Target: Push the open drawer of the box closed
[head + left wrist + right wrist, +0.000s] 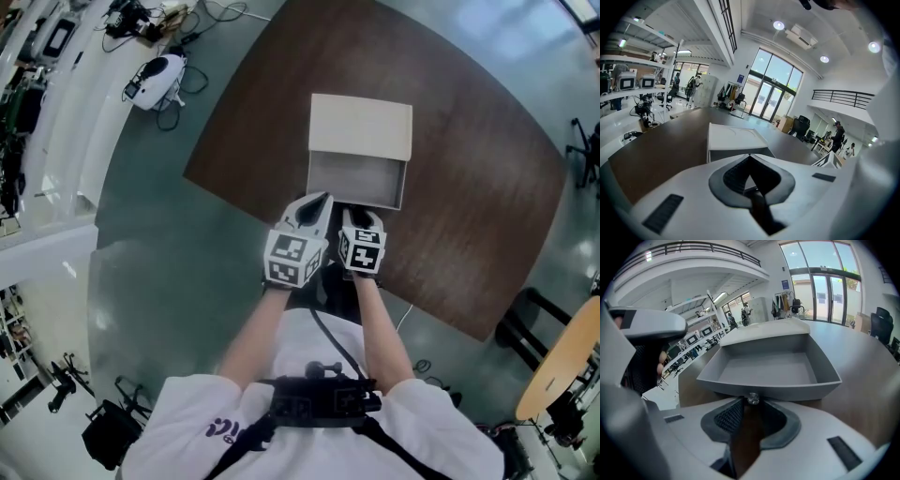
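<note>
Facing the person, the open drawer (356, 180) sticks out of the box (361, 127) on the tabletop (469, 187), its wide front lying crosswise and its slide running straight away. The right gripper (362, 217) is nearer: its fingers (727, 417) stand apart, the knob (752, 399) at their tips, unpressed. The left gripper (317, 202), fingers together and empty, sits just beside.

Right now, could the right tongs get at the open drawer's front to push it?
Probably yes: the right tongs sit just before the drawer front, tips by its small knob, with nothing between them.
</note>
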Motion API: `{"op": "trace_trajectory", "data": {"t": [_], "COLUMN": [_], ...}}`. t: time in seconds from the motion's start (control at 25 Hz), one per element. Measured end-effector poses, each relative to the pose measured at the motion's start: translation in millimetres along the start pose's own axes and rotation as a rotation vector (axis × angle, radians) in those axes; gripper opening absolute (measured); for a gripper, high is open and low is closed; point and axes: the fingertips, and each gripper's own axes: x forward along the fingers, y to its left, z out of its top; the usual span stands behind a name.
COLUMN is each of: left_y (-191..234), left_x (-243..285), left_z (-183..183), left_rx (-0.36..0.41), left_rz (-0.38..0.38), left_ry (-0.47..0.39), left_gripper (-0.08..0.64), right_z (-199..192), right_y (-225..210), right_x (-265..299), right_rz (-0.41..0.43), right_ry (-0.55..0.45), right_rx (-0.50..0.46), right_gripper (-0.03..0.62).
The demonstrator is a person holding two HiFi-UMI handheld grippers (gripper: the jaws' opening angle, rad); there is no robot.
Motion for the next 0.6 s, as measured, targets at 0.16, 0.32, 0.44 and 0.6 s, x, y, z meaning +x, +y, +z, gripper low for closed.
{"op": "trace_trajectory", "data": {"t": [0.16, 0.32, 0.44, 0.6], "left_y": [7, 16, 23, 34], "left_x": [4, 8, 11, 17], "left_z": [-1, 8, 13, 15], "left_rx": [-0.038, -0.079, -0.095, -0.116], "left_rz": [-0.008, -0.012, -0.012, -0.002], "left_ry": [-0.006, -0.025, -0.028, -0.024], "left_gripper": [0.009, 0.008, 0.008, 0.009], "right_z": [-3, -2, 5, 20], "right_y": [-2, 0, 0, -4], "right_x": [10, 11, 8, 15], "right_rz": [-0.034, -0.046, -0.046, -0.040], "right_ry": [0.009, 0.013, -0.001, -0.012], "right_rx": [0.026, 0.035, 0.031, 0.032], "right_gripper": [0.091, 0.072, 0.072, 0.072]}}
